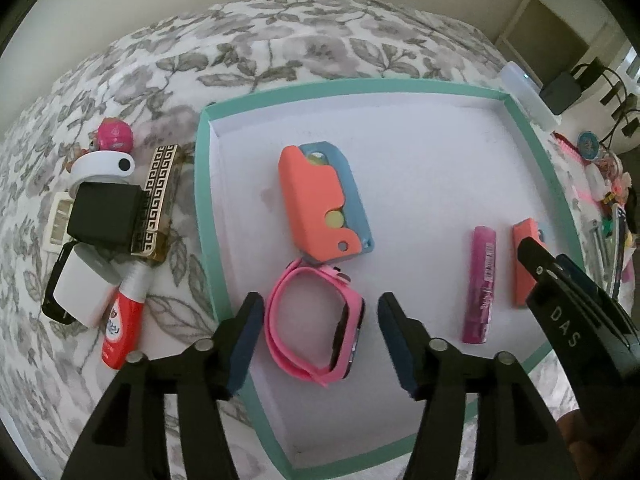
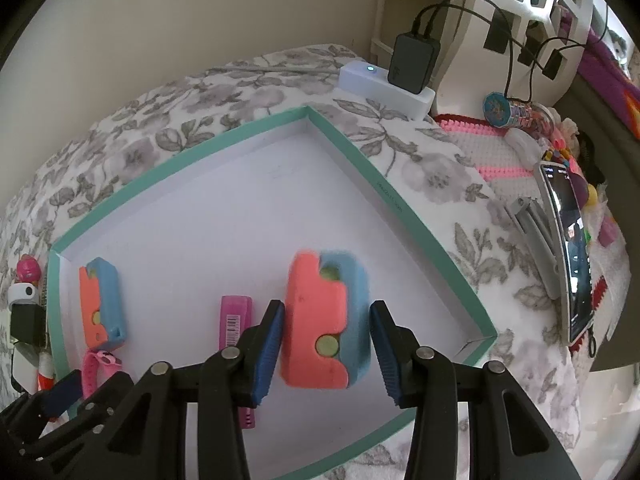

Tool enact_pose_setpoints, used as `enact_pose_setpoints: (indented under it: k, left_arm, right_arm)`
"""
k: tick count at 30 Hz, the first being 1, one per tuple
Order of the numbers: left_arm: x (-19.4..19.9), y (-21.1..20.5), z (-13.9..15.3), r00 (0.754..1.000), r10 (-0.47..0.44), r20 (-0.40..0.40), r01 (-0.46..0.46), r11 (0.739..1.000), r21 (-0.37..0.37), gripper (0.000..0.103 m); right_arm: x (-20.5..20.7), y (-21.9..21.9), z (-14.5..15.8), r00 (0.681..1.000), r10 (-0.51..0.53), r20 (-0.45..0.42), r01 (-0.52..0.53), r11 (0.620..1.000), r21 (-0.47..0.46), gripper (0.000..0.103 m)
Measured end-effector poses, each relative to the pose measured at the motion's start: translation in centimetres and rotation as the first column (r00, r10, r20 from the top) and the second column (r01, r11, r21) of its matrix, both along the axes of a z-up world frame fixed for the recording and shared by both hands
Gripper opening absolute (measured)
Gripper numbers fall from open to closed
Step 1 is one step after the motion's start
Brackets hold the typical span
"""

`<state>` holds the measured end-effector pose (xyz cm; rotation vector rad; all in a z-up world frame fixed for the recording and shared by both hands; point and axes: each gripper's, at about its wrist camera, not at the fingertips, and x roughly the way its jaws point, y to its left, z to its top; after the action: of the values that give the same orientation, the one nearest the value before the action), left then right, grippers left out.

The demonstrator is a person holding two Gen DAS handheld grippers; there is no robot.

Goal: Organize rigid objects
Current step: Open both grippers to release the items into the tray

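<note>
We have the left gripper (image 1: 320,332) standing released, its pads apart on either side of the pink smartwatch (image 1: 316,322), which lies on the white floor of the teal-rimmed box lid (image 1: 206,184) just below an orange-and-blue toy (image 1: 322,204). The right gripper (image 2: 326,350) brackets a second orange-and-blue toy (image 2: 324,320); it looks blurred, the left pad seems against it and a sliver shows at the right pad, so we cannot tell whether it is clamped. If it is only lightly pinched, we risk it slipping and landing on the pink tube (image 2: 237,320) just beside it. Lifting the left gripper carelessly could catch the watch strap and drag it into the toy it nearly touches. The two grippers work close together, so we could knock one against the other. By our count the tray holds two orange-and-blue toys, one watch and one pink tube. Outside it, on the floral bedspread (image 1: 260,40), we count one black box (image 1: 106,212), one gold-patterned case (image 1: 158,200), one red-and-white bottle (image 1: 122,320), one pink ball (image 1: 115,133) and one white band (image 1: 102,166).
</note>
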<state>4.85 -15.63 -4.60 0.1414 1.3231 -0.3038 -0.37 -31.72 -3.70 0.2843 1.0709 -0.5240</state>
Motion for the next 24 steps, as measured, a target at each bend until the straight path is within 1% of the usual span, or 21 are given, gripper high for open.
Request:
enact_pose_setpoints:
  k: [2, 3, 6, 9, 11, 13, 16, 17, 18, 20, 23, 24]
  left_arm:
    - [0.2, 0.0, 0.6, 1.000, -0.004, 0.016, 0.004, 1.000, 0.015, 0.076]
    - [0.2, 0.0, 1.0, 1.000, -0.004, 0.031, 0.004, 1.000, 0.017, 0.077]
    - [0.2, 0.3, 2.0, 0.998, 0.011, 0.054, -0.011, 1.000, -0.001, 0.079]
    - [0.4, 1.2, 3.3, 0.996, 0.043, 0.080, -0.041, 0.999, -0.036, 0.079]
    - [0.3, 1.7, 3.9, 0.992, 0.069, 0.103, -0.065, 0.997, -0.045, 0.080]
    - [0.6, 2.5, 4.4, 0.987, 0.107, 0.121, -0.101, 0.993, -0.057, 0.080]
    - [1.3, 4.4, 4.9, 0.976, 0.180, 0.122, -0.170, 0.982, -0.085, 0.080]
    - [1.5, 5.2, 5.0, 0.970, 0.211, 0.123, -0.201, 0.976, -0.089, 0.080]
    - [1.7, 6.2, 5.2, 0.960, 0.249, 0.129, -0.240, 0.967, -0.084, 0.080]
    - [2.1, 7.7, 5.3, 0.942, 0.303, 0.145, -0.296, 0.953, -0.071, 0.080]
    - [2.4, 9.8, 5.6, 0.913, 0.375, 0.160, -0.370, 0.927, -0.060, 0.080]
    - [2.5, 10.5, 5.6, 0.903, 0.398, 0.162, -0.394, 0.917, -0.058, 0.082]
  right_arm:
    - [0.1, 0.0, 0.3, 1.000, 0.004, 0.007, -0.004, 1.000, -0.006, 0.047]
    - [0.1, 0.0, 0.5, 1.000, 0.003, 0.012, -0.003, 1.000, -0.012, 0.047]
    - [0.0, 0.0, 1.2, 1.000, -0.002, 0.029, 0.003, 1.000, -0.021, 0.048]
    - [-0.2, -0.1, 2.1, 0.997, -0.013, 0.070, 0.016, 0.999, -0.034, 0.048]
    - [-0.4, -0.2, 2.7, 0.995, -0.019, 0.095, 0.023, 0.999, -0.040, 0.047]
    - [-0.5, -0.2, 3.2, 0.993, -0.021, 0.120, 0.027, 0.999, -0.047, 0.047]
    - [-0.4, 0.2, 3.5, 0.992, -0.007, 0.128, 0.013, 0.999, -0.051, 0.047]
    - [-0.4, 0.3, 3.5, 0.992, 0.002, 0.126, 0.005, 0.999, -0.051, 0.048]
    - [-0.2, 0.6, 3.4, 0.993, 0.013, 0.119, -0.008, 0.999, -0.050, 0.052]
    - [0.2, 1.4, 3.0, 0.994, 0.043, 0.097, -0.038, 0.998, -0.057, 0.058]
    - [0.7, 2.6, 2.6, 0.992, 0.097, 0.076, -0.093, 0.994, -0.054, 0.059]
    - [0.9, 3.1, 2.5, 0.990, 0.119, 0.072, -0.115, 0.992, -0.057, 0.061]
